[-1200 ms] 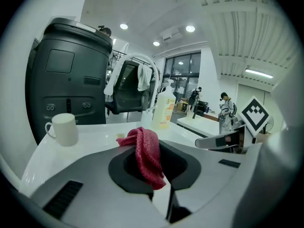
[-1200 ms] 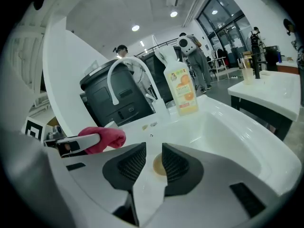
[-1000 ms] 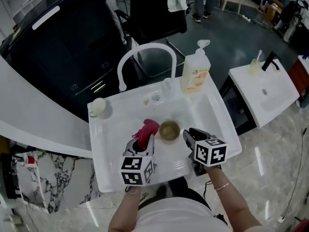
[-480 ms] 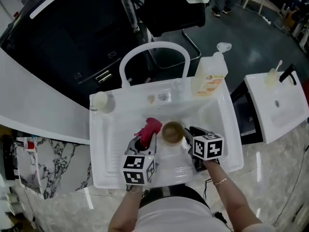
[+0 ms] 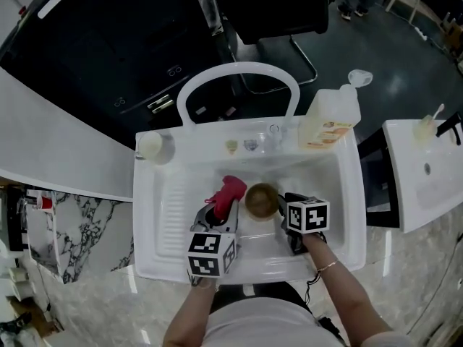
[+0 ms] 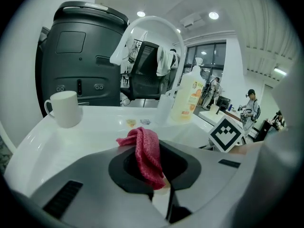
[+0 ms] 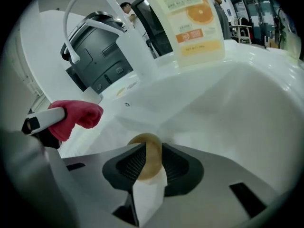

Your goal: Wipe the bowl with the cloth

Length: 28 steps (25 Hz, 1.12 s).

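Step in hand: both things are gripped and the wipe proper has not begun, judging by the gap between them.

The right hand-held gripper (image 7: 149,167) is clamped on the bowl (image 5: 262,199). Its ribbed pads pinch the tan rim edge-on, so the jaws stand fairly wide but loaded, not empty. The bowl hangs over the basin of the white sink (image 5: 168,215), near the middle, and looks lifted off the bottom, though I can't be sure of that.

The left hand-held gripper (image 6: 156,171) is closed narrow on the cloth (image 6: 145,153). It is red, bunched, with a fold sticking up past the jaw tips. In the head view the cloth sits just beside the bowl on its left. The right gripper view shows the two apart, no contact.

Other items, all untouched:
- The faucet (image 5: 239,74) arches over the back of the sink.
- A soap bottle (image 5: 329,121) stands at the back right corner.
- A white mug (image 6: 64,108) stands at the back left.

Next move, my read: bring the left hand-held gripper across to the right so the loose fold of cloth goes into the bowl's hollow, then rub around the inside. The bowl probably has to be tilted toward the cloth, mouth facing left. The right grip holds only the rim, so push lightly or the bowl may twist in the pads. Lead with the free end of the cloth so the jaw tips don't scrape the bowl.
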### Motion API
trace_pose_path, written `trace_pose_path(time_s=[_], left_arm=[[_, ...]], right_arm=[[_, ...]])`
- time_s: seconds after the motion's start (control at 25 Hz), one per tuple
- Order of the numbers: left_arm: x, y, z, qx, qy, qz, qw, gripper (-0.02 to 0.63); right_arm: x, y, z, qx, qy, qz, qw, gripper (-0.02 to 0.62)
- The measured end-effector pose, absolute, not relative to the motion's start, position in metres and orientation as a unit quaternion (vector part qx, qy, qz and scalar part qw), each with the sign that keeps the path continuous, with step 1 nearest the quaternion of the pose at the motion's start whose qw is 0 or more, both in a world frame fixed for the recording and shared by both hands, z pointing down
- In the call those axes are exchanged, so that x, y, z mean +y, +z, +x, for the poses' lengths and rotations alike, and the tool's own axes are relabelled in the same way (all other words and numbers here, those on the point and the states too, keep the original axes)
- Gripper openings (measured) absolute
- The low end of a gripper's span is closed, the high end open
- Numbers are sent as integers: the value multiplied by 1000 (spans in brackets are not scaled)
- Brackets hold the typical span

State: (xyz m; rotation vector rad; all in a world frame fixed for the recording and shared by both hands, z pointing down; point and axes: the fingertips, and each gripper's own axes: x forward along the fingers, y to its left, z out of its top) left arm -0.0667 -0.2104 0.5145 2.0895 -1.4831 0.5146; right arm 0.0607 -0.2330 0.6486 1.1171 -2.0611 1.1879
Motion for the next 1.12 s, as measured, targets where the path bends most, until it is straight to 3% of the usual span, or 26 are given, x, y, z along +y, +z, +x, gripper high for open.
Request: trace_pose_path(time_s=[0.72,0.88,1.12], left_arm=[[-218,546,-84,-571,200,740,294,46],[-217,551,-85,-571,202,738,298,46],[-215,553,-86,-570,205,737,300,46]], right_arm=[[-236,720,49,-716,498,382,306,163],[-234,729,48,-709,508,377,312,145],[-231,733,46,-700,503,385,329,54]])
